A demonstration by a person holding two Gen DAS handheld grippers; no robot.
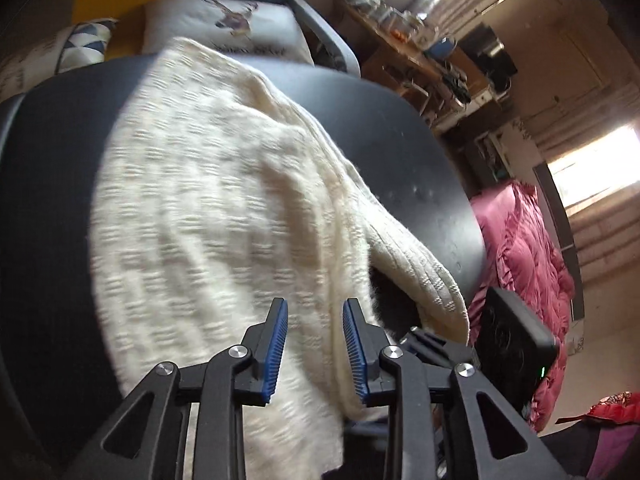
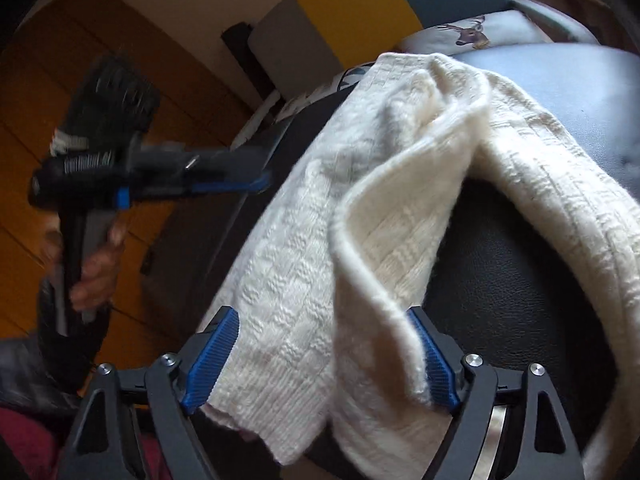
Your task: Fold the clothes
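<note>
Daylight enters from blown-out window (image 1: 596,168) at right; room otherwise dim, warm. Cream knit (image 1: 224,200) brightest surface, weave softened by motion blur. Left gripper (image 2: 256,184) and hand (image 2: 94,268) smeared in right wrist view. Strong fisheye curvature, black vignette at corners. Soft sheen on dark leather seat (image 2: 560,92).

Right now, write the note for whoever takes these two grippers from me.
Left gripper: open, held over the cream sweater, gripping nothing as far as the left view shows.
Right gripper: open wide, with a bunched fold of sweater lying between its fingers, not pinched.
The sweater is draped over the black round seat, one ribbed end hanging off the near edge. A deer cushion sits behind it.
Done: no neat fold yet; the sweater is rumpled, one flap turned over.
Left: grip it, spread it flat, then fold.
</note>
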